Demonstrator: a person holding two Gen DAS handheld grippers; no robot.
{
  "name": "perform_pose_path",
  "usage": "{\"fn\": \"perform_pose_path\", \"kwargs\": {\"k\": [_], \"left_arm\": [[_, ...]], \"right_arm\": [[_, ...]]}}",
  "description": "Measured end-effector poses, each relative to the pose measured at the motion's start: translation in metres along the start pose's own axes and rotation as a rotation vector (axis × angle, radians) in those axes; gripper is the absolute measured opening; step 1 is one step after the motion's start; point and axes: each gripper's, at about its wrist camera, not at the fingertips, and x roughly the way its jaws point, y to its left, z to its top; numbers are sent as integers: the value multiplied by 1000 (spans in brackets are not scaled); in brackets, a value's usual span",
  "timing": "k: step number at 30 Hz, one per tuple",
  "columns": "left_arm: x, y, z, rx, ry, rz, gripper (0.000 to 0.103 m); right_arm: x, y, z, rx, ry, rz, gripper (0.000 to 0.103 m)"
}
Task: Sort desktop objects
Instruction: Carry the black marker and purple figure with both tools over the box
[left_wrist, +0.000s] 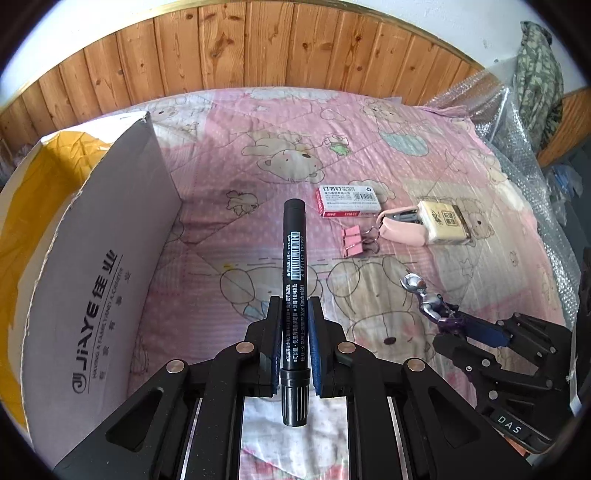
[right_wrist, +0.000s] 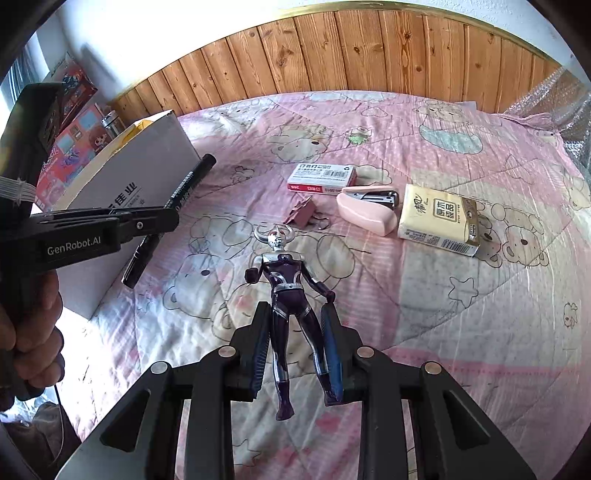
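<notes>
Your left tongs (left_wrist: 293, 325) are clamped on a black marker (left_wrist: 294, 280), the pads pressing its barrel a little above the cap end, so most of the length juts forward and the capped end hangs back toward you. Your right tongs (right_wrist: 295, 332) are closed on a purple and silver toy figure (right_wrist: 286, 280), gripping it around the legs, with the torso, arms and horned head sticking out ahead. Both things are held clear of the pink quilt (right_wrist: 424, 314), which covers what looks like a bed.

Expect the marker to be light, stiff and smooth: a round plastic barrel can roll or swivel between flat pads, and held near one end it may droop. A grip nearer its middle would be steadier. The figure looks like hard, glossy plastic, light, with jointed limbs; held by the legs it may pivot at the hips, so the waist or chest would be a firmer place to take it.

On your left stands an open cardboard box (left_wrist: 99, 258), the likely place for sorted things. Still on the quilt are a box of staples (right_wrist: 321, 178), a pink binder clip (left_wrist: 352, 242), a pink stapler (right_wrist: 369, 208) and a tissue pack (right_wrist: 439, 219), the last two touching.
</notes>
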Motion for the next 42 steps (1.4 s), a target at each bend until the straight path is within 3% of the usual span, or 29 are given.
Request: {"fn": "perform_pose_path", "kwargs": {"k": [22,42], "left_arm": [[-93,61,-55,-97,-116,-3,13],[-135,105,-80,-181,-183,-39,13]], "right_arm": [[-21,112,0,-134,-39,32,29],[-32,180,4,-245,-66,43,29]]}}
